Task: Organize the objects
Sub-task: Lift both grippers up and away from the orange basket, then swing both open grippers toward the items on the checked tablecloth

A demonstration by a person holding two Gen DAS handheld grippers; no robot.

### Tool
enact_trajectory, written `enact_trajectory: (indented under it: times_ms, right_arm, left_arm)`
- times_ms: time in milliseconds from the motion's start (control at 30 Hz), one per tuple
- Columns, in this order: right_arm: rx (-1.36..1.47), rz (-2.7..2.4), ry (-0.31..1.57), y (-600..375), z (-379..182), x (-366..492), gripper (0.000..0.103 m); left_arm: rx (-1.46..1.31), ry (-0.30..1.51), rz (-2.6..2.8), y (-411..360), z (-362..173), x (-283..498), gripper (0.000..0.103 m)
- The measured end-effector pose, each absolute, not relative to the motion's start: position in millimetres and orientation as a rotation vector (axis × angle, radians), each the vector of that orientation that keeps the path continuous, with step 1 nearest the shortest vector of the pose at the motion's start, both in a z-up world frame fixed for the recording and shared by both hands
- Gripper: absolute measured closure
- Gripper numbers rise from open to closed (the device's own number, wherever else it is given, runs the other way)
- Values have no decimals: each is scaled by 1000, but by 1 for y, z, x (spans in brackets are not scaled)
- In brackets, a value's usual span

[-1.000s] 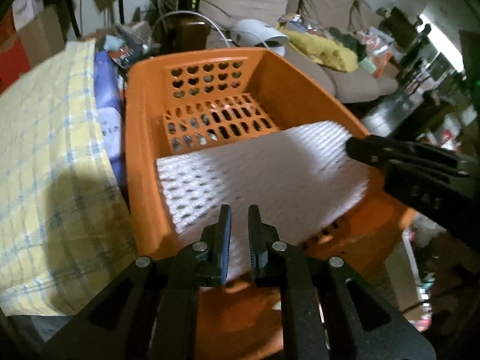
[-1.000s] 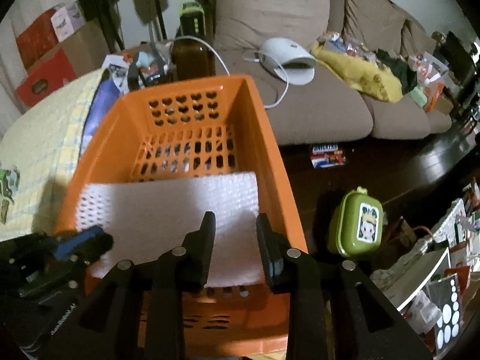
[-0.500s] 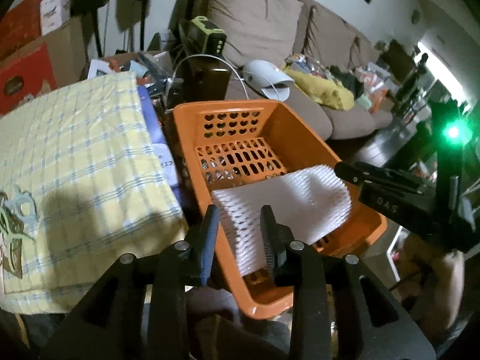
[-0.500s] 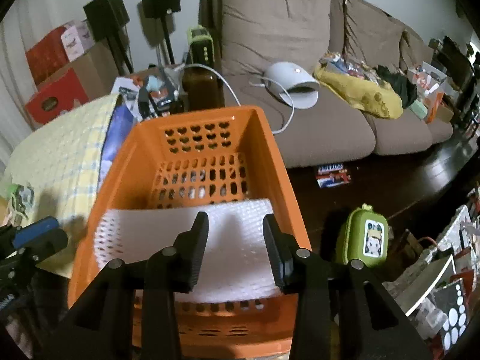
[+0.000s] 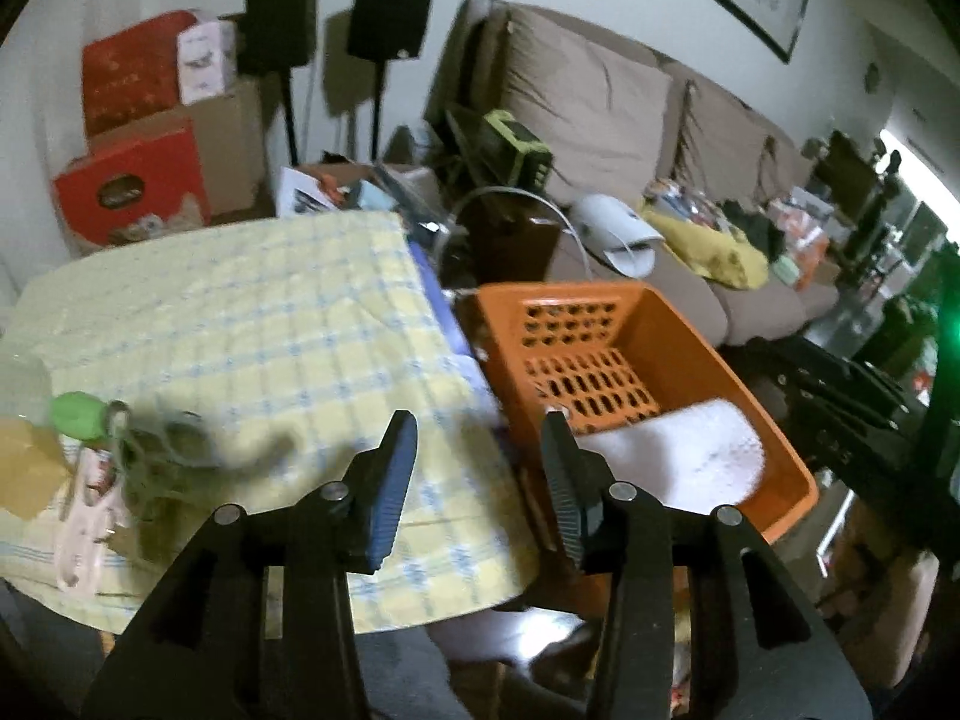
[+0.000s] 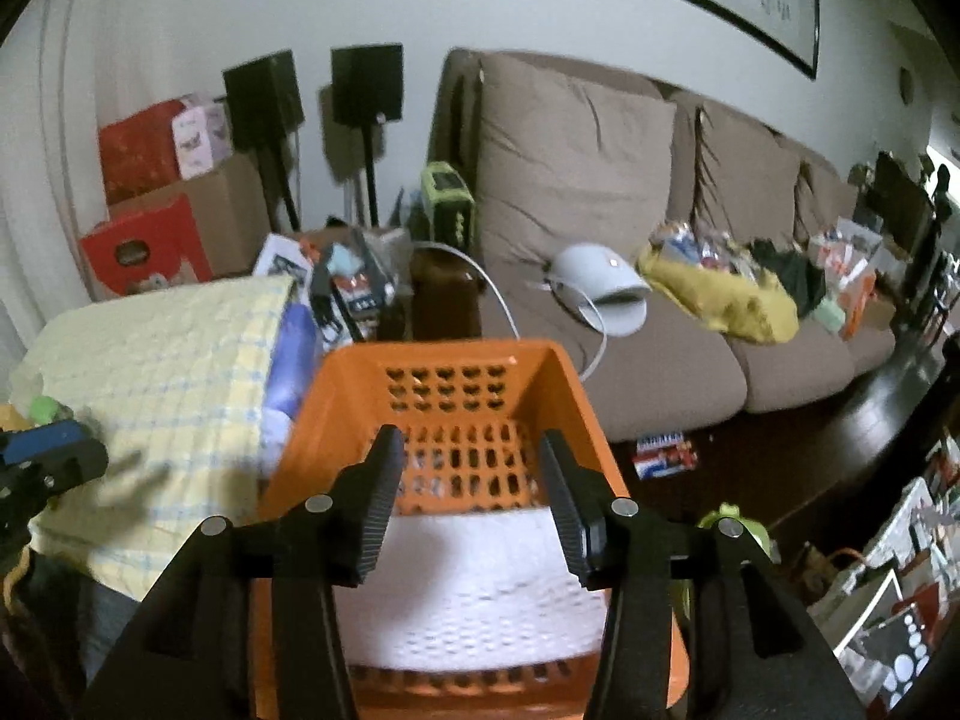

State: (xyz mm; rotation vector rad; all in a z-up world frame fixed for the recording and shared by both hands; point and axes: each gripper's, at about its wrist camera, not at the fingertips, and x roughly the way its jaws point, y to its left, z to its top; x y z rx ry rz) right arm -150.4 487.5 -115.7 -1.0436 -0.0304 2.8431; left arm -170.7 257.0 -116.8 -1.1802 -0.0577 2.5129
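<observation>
Clutter lies at the far left of the left wrist view: a green round object (image 5: 77,417), a tangle of dull green cord (image 5: 159,450) and a pale pink item (image 5: 87,513), all resting on the yellow checked cloth (image 5: 252,324) that covers a raised surface. Behind the cloth stand red boxes (image 5: 129,192) and two black speakers on stands (image 5: 336,18) against the wall.

Toward the middle, the left gripper (image 5: 477,468) hangs above the near right corner of the cloth. Its jaws are opening and nothing is between them; one finger carries a blue pad (image 5: 393,489).

Right of the cloth sits the orange basket (image 5: 684,336), its near left wall just beside the cloth's edge. Inside, a white foam mesh sheet (image 5: 684,456) lies across the near part of the perforated floor, leaving the far part of the floor bare. In the right wrist view the same sheet (image 6: 480,576) spans the basket (image 6: 432,360) from side wall to side wall.

The right gripper (image 6: 471,501) hovers over the near half of the basket, above the sheet and apart from it. Its jaws are also opening, released, with only air between them. From the left wrist view this gripper (image 5: 840,396) shows as a dark shape at the right, just beyond the basket's right wall.

Farther right stretches a beige sofa (image 6: 648,360) holding a white domed device (image 6: 606,282) with a white cable, then a yellow cloth (image 6: 720,294) and assorted packets. On the dark floor near the sofa lies a small red, white and blue packet (image 6: 666,456).
</observation>
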Motion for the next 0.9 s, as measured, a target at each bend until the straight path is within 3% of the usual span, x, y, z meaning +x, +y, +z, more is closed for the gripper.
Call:
enact_trajectory:
  times_ms: [67,133,233,300,367,533,567,633,733,833,900]
  right_arm:
    - [-1030,2861,-56,478,-115,-152,53]
    - [-1016,2858,-94,473,-115,-153,52]
    - [-1002,2847,-104,471,-116,-154,50]
    - [-977,2869,-81,472,-116,-152,46]
    - [-938,2909,-45,473,-117,-150,33]
    - [-930,2912,-53,469,-121,-152,27]
    - [-937,2909,-74,466,-122,-153,24]
    - [-930,2904,-114,464,-123,-153,23]
    - [-877,2896,-185,459,-120,-150,15]
    - [-812,2931,-196,456,-113,-144,0]
    - [-769,2976,-194,450,-105,-139,1]
  left_arm:
    - [-1139,-33,2587,246,-111,-168,62]
    - [-1079,26,2682,237,-104,-163,50]
    - [-1001,58,2754,221,-94,-157,42]
    - [-960,51,2766,208,-89,-156,41]
    - [-931,48,2766,198,-85,-156,41]
    - [-845,136,2866,179,-71,-149,39]
    - [-805,173,2918,175,-65,-147,35]
    - [-733,201,2965,169,-56,-142,10]
    - [-623,207,2995,153,-39,-133,3]
    - [-578,191,3037,124,-23,-129,1]
    - [-571,134,3079,94,-14,-127,1]
